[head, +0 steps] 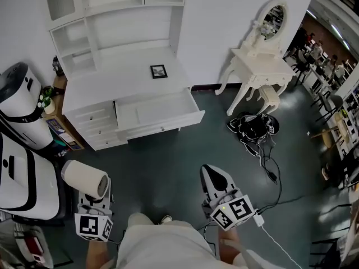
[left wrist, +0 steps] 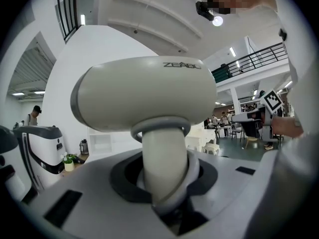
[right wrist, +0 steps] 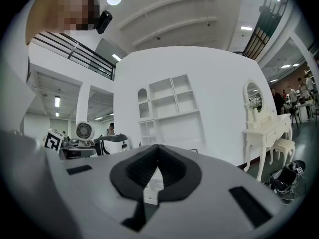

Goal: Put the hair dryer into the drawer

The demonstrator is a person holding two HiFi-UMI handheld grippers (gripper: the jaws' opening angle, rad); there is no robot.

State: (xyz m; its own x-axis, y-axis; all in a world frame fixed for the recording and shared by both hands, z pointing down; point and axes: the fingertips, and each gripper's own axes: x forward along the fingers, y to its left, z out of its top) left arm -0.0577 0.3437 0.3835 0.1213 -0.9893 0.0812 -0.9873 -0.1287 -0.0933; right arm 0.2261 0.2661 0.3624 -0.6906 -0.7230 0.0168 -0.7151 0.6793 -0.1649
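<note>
- Left tongs (left wrist: 164, 198): closed to a narrow setting on the handle (left wrist: 164, 158) of the hair dryer (left wrist: 144, 96). The handle stands upright between the pads and the barrel lies crosswise above them.
- Hair dryer, head view (head: 84, 178): it is held low at my left side, over the dark floor (head: 168, 167), well apart from the furniture ahead.
- Handling, as I judge it: the shell is hard, smooth plastic, stiff and fairly light, but top-heavy because the barrel sits over the grip. The handle is the right place to hold it. A grip low on the handle lets the barrel tip or twist, so I want the pads close under the collar. The glossy surface may slip if I swing it fast.
- Right tongs (right wrist: 157, 156): the pads meet at the tips with nothing between them. In the head view they (head: 212, 175) point forward over the floor.
- Drawer (head: 160, 110): it is pulled out from under the white counter (head: 123, 77), and its inside is bare and, by my estimate, wide enough to lay the dryer on its side.
- Counter top: a small picture frame (head: 159, 71) lies near the back.
- Far right: a white dressing table (head: 261, 66) stands against the wall, clear of my path.
</note>
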